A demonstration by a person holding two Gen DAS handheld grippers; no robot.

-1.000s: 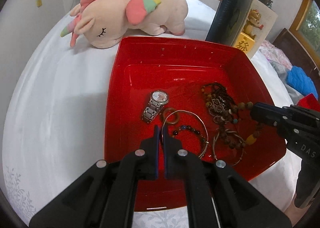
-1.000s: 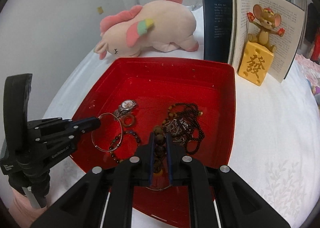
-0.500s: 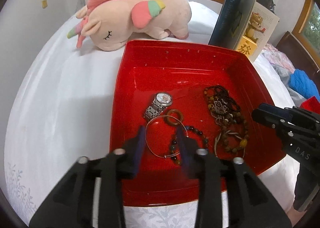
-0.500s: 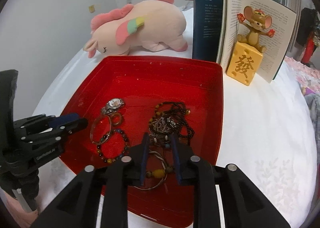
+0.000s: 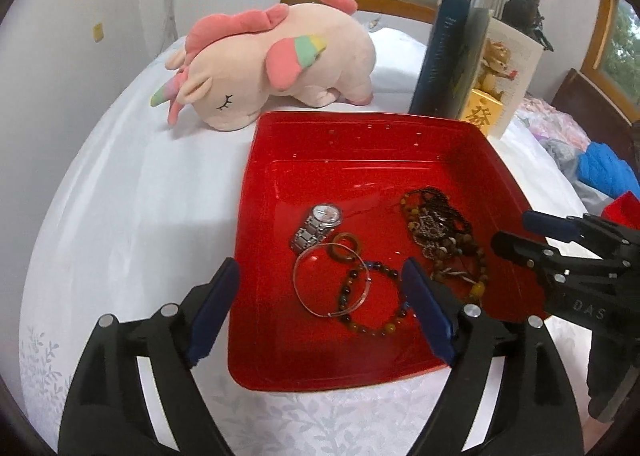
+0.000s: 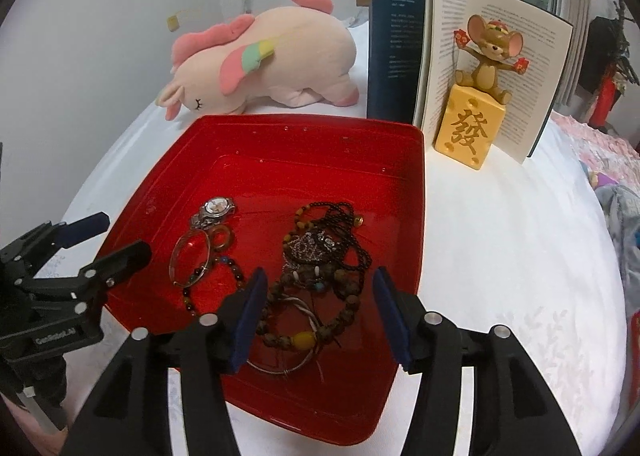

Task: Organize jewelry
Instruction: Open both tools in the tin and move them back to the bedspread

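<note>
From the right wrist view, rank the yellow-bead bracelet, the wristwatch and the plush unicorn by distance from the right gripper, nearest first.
1. Yellow-bead bracelet: in the red tray's near end, between the open fingers of the right gripper.
2. Wristwatch: mid-tray, toward the left.
3. Plush unicorn: beyond the tray's far rim, on the white cloth.

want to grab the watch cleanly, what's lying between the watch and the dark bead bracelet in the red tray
In the left wrist view, a small brown ring and the thin wire bangle lie between the watch and the dark bead bracelet.

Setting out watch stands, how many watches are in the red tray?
1: the watch lies left of centre in the tray; the bead tangle could hide another.
</note>
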